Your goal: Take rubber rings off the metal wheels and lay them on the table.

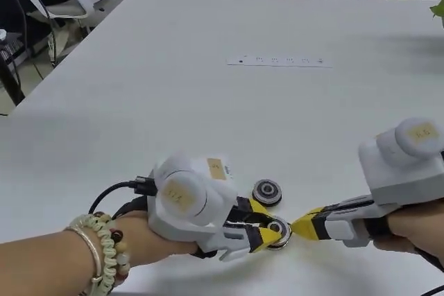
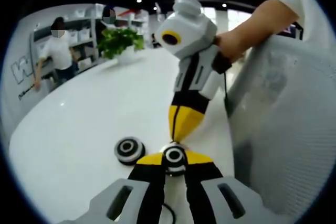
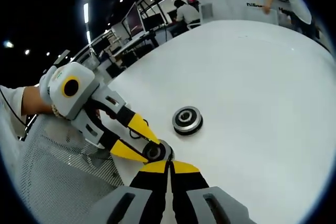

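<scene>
Your left gripper (image 1: pixel 268 227) is clamped on one metal wheel (image 2: pixel 174 156), pinning it low at the table (image 1: pixel 208 102) so it cannot roll or slide. Your right gripper (image 3: pixel 169 167) meets it tip to rim with its jaws pressed together, placed to pick at the rubber ring (image 2: pixel 167 149). Whether it has caught any rubber is too small to tell. Count two wheels: the clamped one and a second wheel (image 1: pixel 267 191) lying flat just beside it. Both grippers work the first.
</scene>
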Demonstrator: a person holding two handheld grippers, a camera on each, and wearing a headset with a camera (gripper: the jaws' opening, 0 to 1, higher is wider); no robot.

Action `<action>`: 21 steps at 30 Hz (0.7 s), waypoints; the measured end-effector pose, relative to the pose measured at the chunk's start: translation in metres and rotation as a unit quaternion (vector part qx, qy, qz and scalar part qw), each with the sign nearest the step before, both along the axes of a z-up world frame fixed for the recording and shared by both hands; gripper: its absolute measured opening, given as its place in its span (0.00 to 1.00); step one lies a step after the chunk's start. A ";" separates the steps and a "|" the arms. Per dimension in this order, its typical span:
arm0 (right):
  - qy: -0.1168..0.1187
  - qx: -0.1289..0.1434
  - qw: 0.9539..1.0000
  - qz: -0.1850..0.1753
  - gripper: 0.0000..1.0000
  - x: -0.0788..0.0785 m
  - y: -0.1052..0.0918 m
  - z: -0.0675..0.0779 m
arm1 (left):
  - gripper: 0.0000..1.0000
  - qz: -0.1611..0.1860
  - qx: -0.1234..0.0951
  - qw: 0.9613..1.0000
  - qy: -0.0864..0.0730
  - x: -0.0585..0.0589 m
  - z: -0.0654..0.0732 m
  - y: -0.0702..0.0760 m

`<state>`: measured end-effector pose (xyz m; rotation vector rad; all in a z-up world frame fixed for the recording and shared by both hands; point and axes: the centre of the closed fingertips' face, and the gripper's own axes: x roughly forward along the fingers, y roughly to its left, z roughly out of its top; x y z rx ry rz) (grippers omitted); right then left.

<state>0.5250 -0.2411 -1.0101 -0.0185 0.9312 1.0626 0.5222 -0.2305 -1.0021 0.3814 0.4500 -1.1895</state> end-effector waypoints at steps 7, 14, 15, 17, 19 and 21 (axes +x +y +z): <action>0.004 0.003 1.000 -0.004 0.00 0.002 -0.001 0.000 | 0.14 -0.002 0.001 1.000 -0.001 0.000 0.000 0.000; 0.009 0.006 1.000 -0.007 0.00 0.002 -0.001 0.000 | 0.14 -0.004 0.003 1.000 -0.002 -0.001 0.000 0.001; 0.010 0.006 1.000 -0.007 0.00 0.002 -0.001 0.000 | 0.14 -0.004 0.003 1.000 -0.002 -0.001 0.000 0.001; 0.012 0.007 1.000 -0.009 0.00 0.002 -0.001 0.000 | 0.14 -0.005 0.003 1.000 -0.002 -0.001 0.000 0.001; 0.013 0.007 1.000 -0.009 0.00 0.001 -0.001 0.000 | 0.14 -0.006 0.003 1.000 -0.003 -0.001 0.000 0.001; 0.014 0.009 1.000 -0.010 0.00 0.001 -0.001 0.001 | 0.14 -0.006 0.004 1.000 -0.004 -0.001 0.000 0.001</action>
